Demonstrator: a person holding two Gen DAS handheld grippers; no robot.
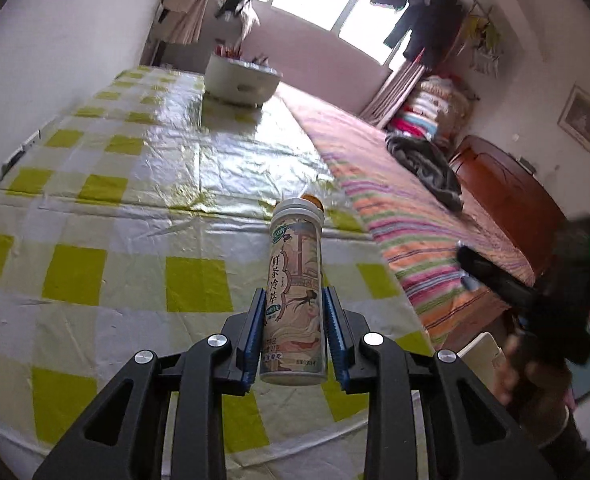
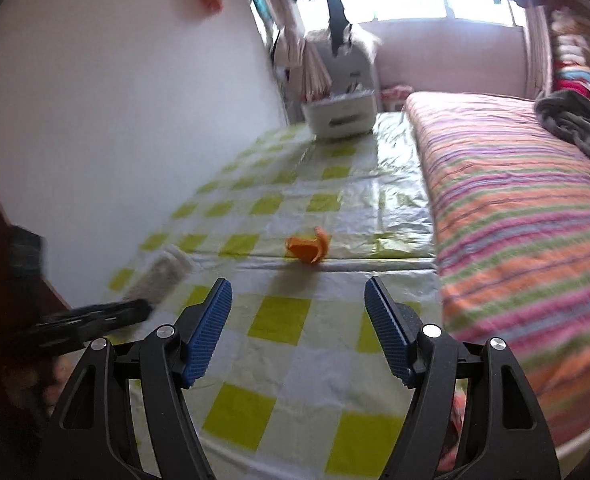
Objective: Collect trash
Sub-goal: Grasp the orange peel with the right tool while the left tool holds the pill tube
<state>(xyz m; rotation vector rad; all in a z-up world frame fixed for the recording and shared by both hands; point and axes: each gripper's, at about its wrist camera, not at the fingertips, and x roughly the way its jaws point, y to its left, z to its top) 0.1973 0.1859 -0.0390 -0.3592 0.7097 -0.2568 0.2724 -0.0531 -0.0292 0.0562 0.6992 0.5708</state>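
- Bench [image 1: 95, 184] wears a glossy yellow-and-white check cloth; wall on its left, bed with a striped cover [image 1: 423, 216] along its right edge.
- White bin [image 1: 241, 80] stands at the far end of the bench, holding scraps.
- Orange peel [image 2: 309, 248] lies mid-bench, open cloth all round it, nothing between it and the right tongs.
- Dark blanket [image 1: 427, 168] heaped on the bed, far right.
- Left tongs [image 1: 293, 334]: narrow, blue pads pressed on both sides of a printed tea can [image 1: 295, 300], which is upright, lifted clear of the cloth, white lid at top.
- Right tongs [image 2: 298, 330]: wide apart, nothing between the pads, tilted down at the bench, lined up with the peel.
- Left-wrist view shows the right tongs blurred, over the bed edge at right.
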